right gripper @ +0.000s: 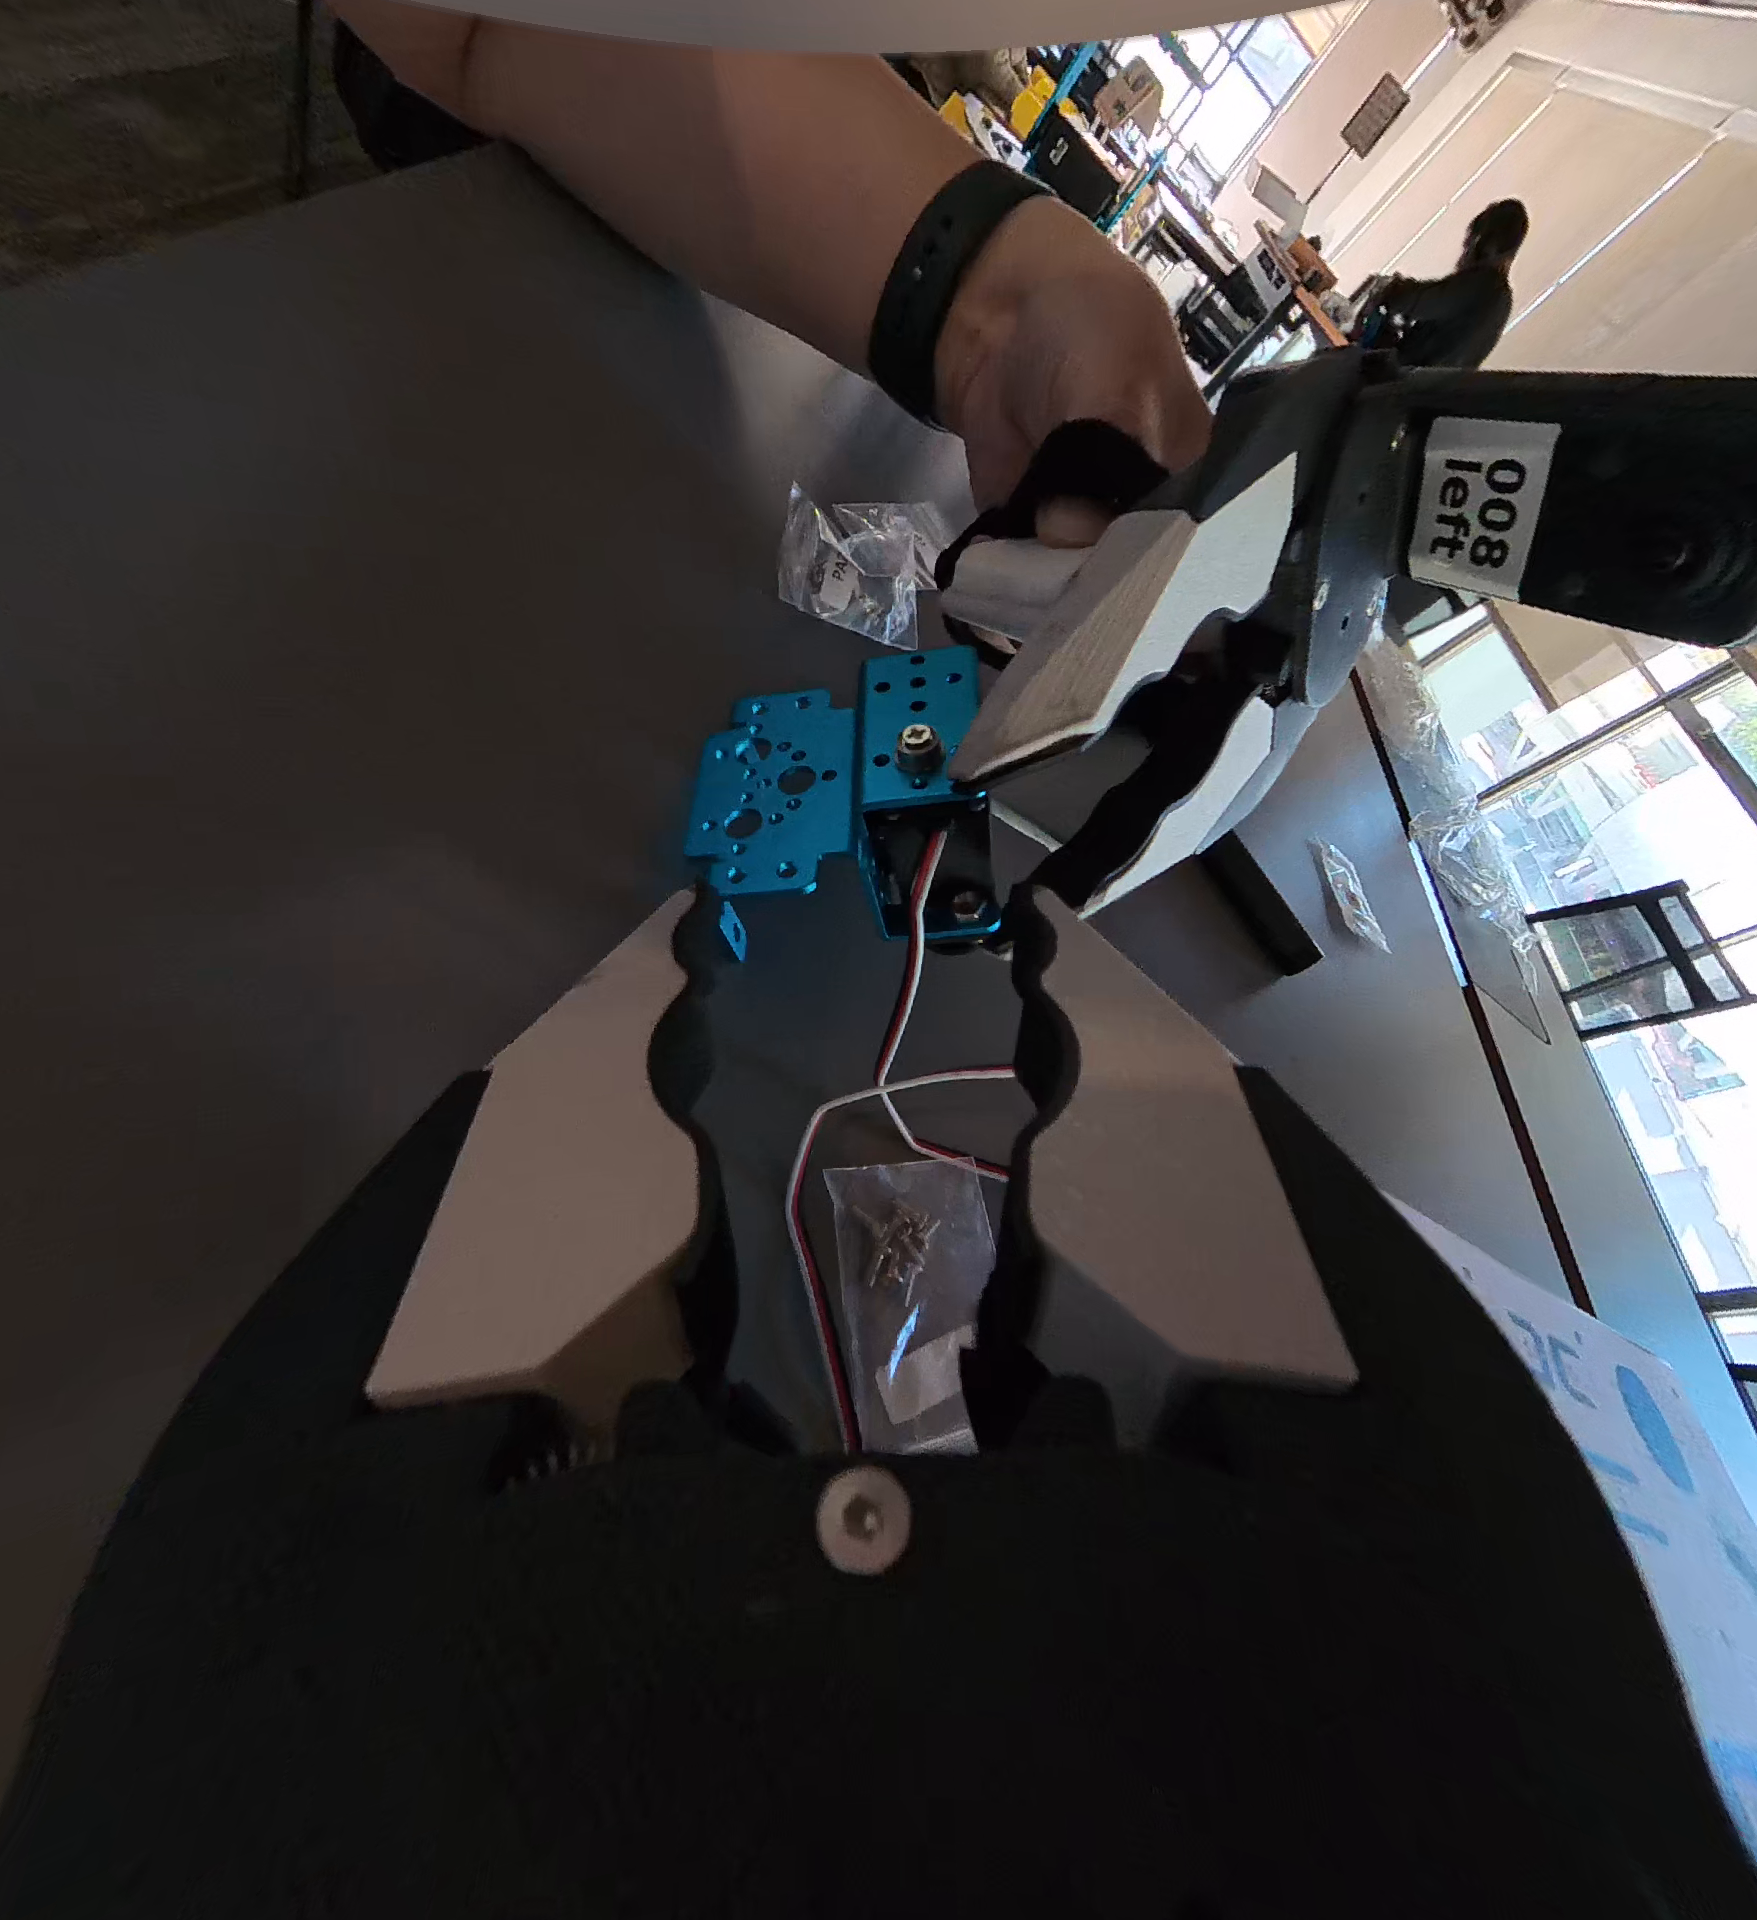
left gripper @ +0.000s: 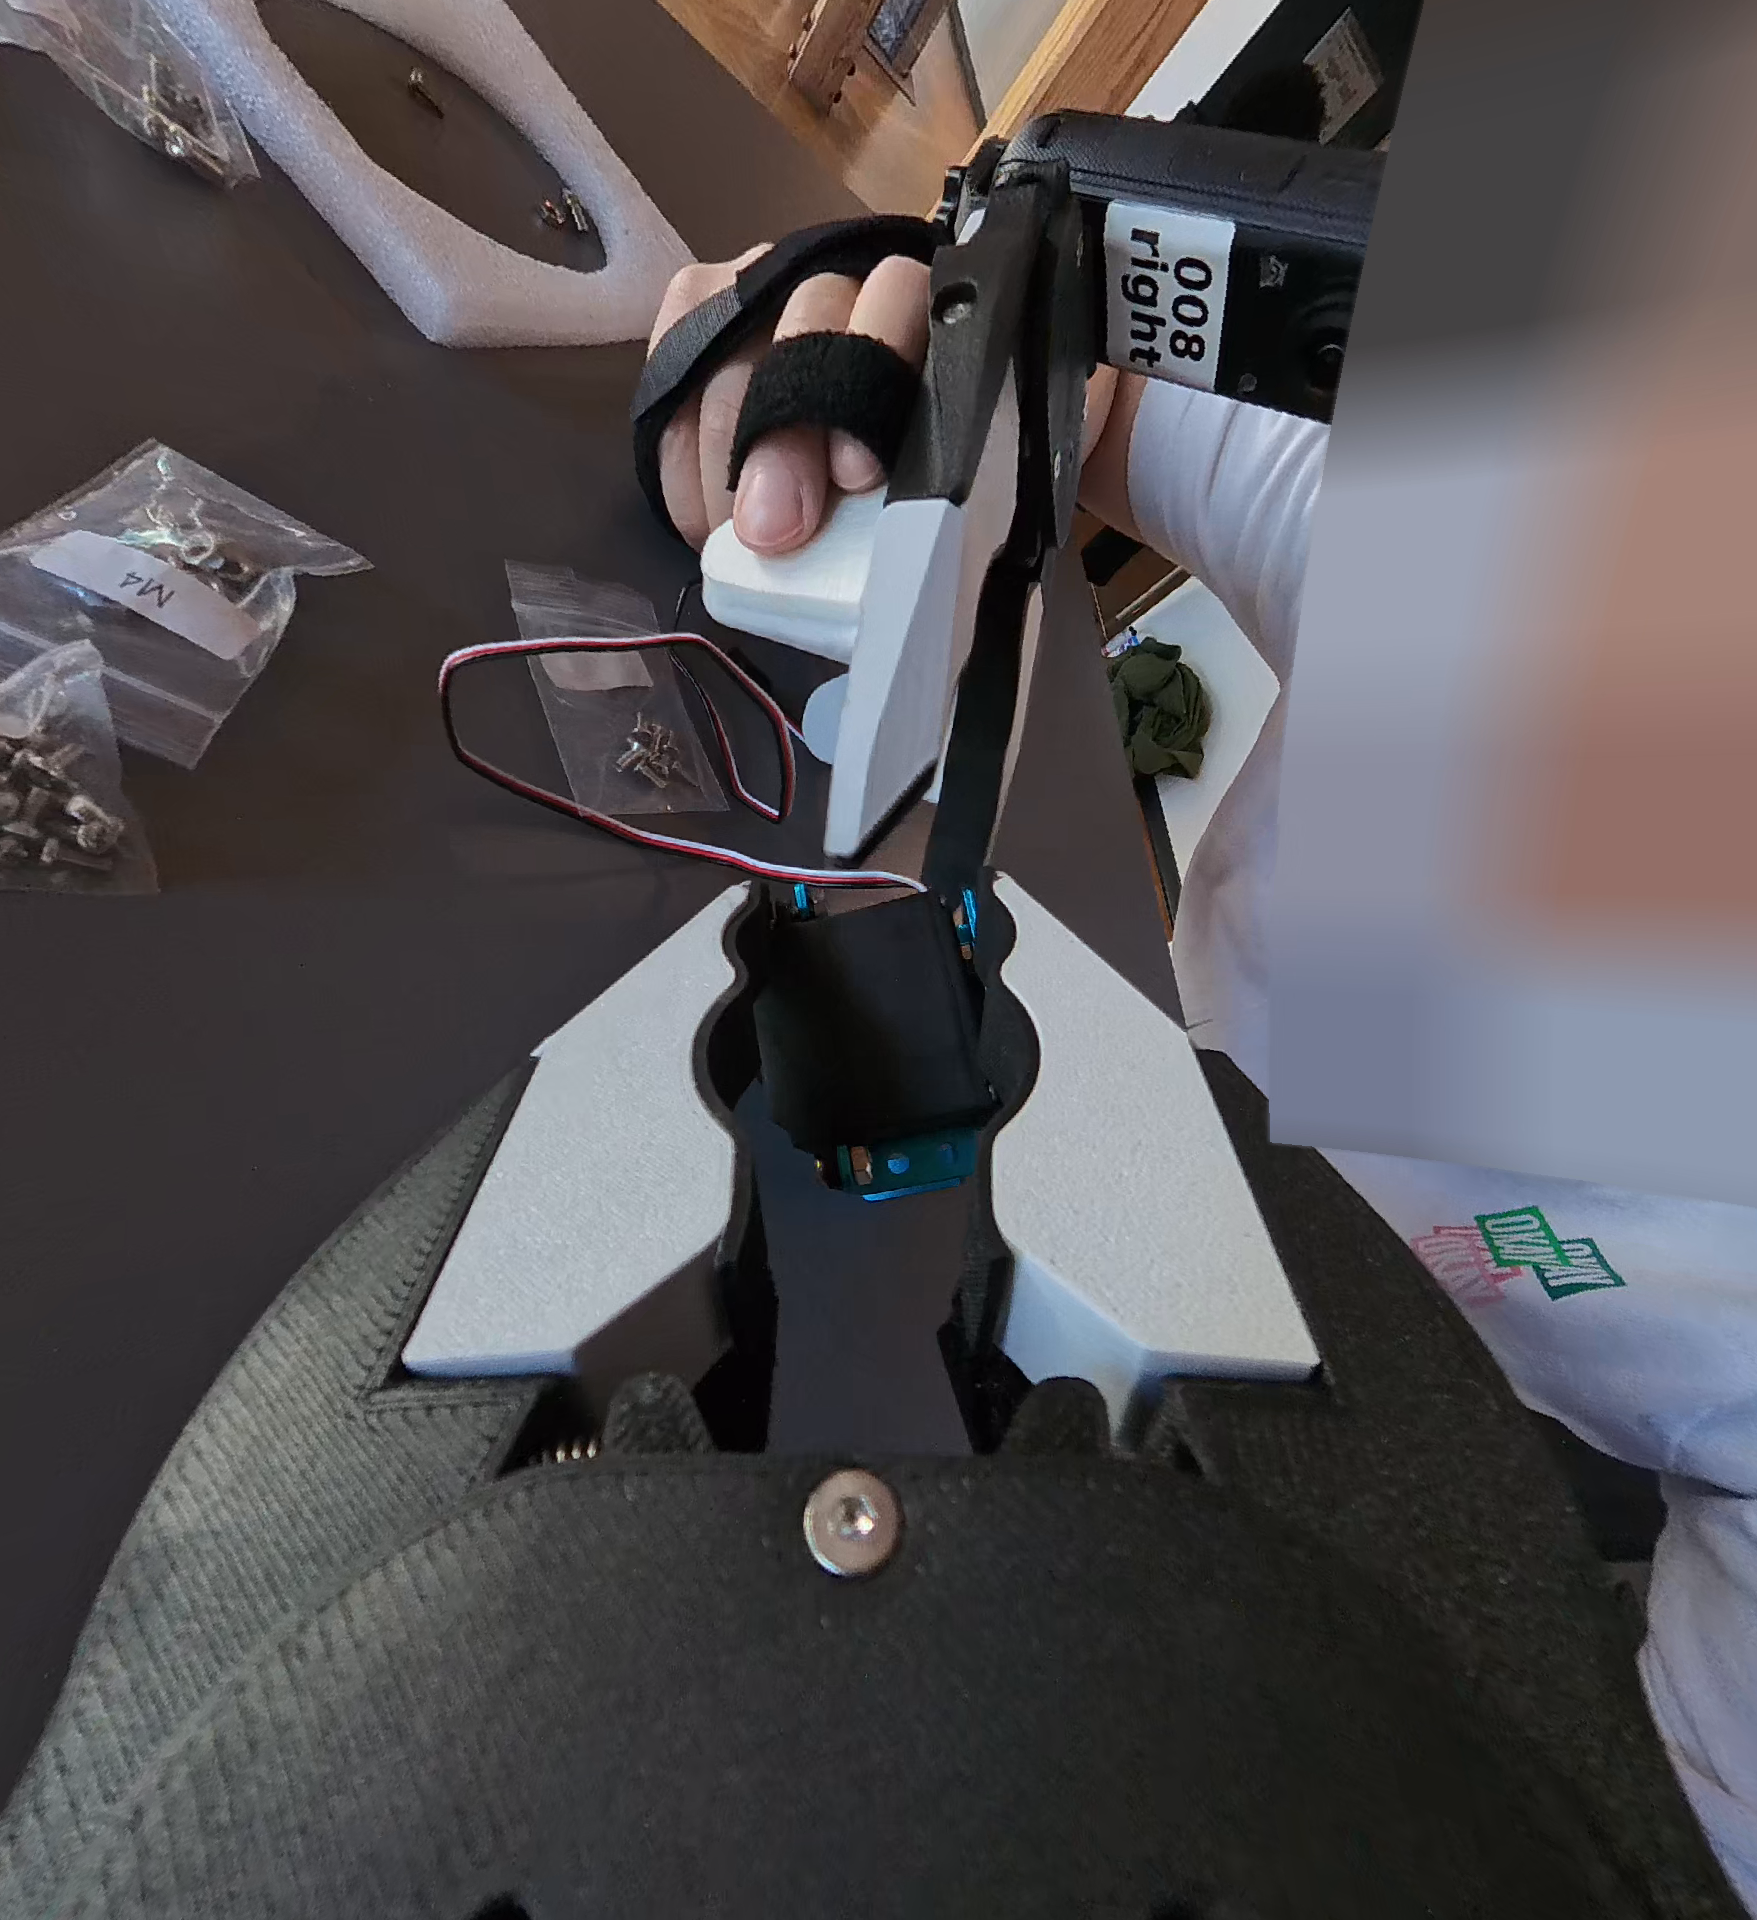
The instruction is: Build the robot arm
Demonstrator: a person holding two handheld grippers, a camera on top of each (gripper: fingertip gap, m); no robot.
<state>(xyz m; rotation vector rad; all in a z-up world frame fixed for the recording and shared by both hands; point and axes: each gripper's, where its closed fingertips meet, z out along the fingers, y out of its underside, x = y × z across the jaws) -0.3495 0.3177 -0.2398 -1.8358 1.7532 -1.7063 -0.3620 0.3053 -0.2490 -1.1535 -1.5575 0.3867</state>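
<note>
My left gripper (left gripper: 874,904) is shut on a black servo (left gripper: 869,1023) fitted in a blue metal bracket (left gripper: 900,1164) and holds it just above the dark table. In the right wrist view the left gripper (right gripper: 1004,831) clamps the servo (right gripper: 947,847) from both sides. A blue perforated plate (right gripper: 760,800) sits against the bracket. The servo's red, white and black wire (left gripper: 614,821) loops over a small bag of screws (left gripper: 635,727). My right gripper (right gripper: 858,904) is open and empty. Its tips are just short of the bracket, over the wire (right gripper: 895,1039) and bag (right gripper: 905,1247).
Several clear bags of screws (left gripper: 126,603) lie at the left of the dark table (left gripper: 230,1039), with a white foam frame (left gripper: 458,208) beyond. Another bag (right gripper: 853,561) lies past the bracket. A white printed sheet (right gripper: 1684,1507) lies by the table's right edge. A person stands far off. My two grippers' fingertips are within a few centimetres of each other.
</note>
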